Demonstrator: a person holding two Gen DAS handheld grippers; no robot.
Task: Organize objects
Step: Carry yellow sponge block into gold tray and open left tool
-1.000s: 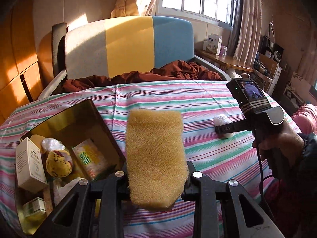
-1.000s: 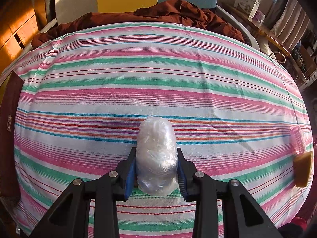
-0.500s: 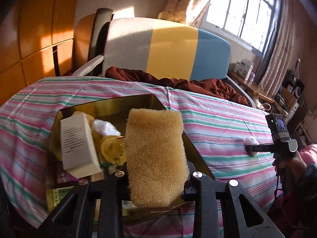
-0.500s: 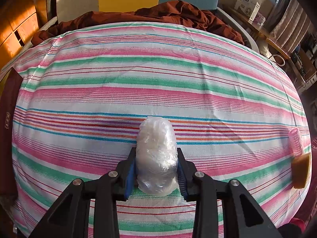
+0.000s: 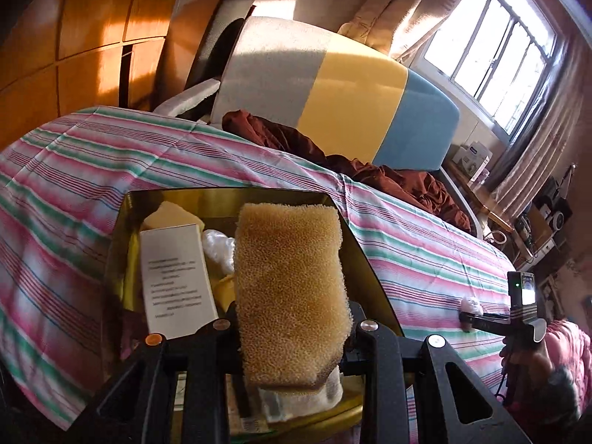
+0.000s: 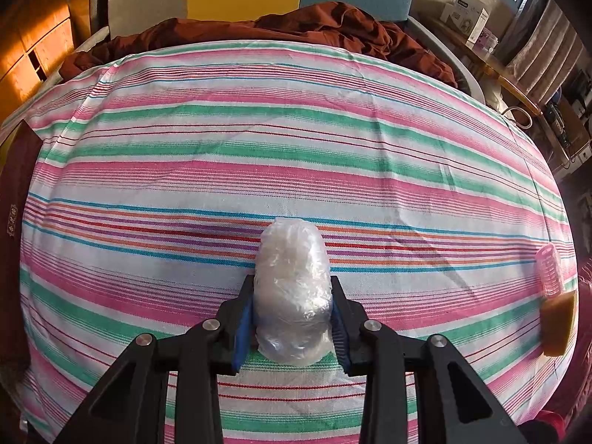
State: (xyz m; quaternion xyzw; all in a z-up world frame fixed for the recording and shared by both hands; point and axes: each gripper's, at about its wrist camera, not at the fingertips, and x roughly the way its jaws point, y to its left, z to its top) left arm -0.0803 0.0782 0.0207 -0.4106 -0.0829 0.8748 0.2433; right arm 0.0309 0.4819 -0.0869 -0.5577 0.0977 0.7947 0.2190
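Observation:
My left gripper [image 5: 292,327] is shut on a yellow-brown sponge [image 5: 290,288] and holds it over the gold-lined box [image 5: 355,236]. The box holds a white carton [image 5: 175,273], a pale yellow block [image 5: 170,214], a clear plastic wad [image 5: 218,248] and other items. My right gripper [image 6: 292,318] is shut on a clear plastic-wrapped bundle [image 6: 292,288] just above the striped cloth [image 6: 259,148]. It also shows far right in the left wrist view [image 5: 470,305].
A pink hair roller [image 6: 551,270] and an orange-brown block [image 6: 558,323] lie at the cloth's right edge. A dark brown box lid [image 6: 14,199] sits at its left edge. A brown blanket [image 6: 296,26] and a striped headboard [image 5: 333,100] lie behind.
My left gripper has swung left with the sponge, from beside the box to over it. My right gripper has stayed nearly still with the bundle.

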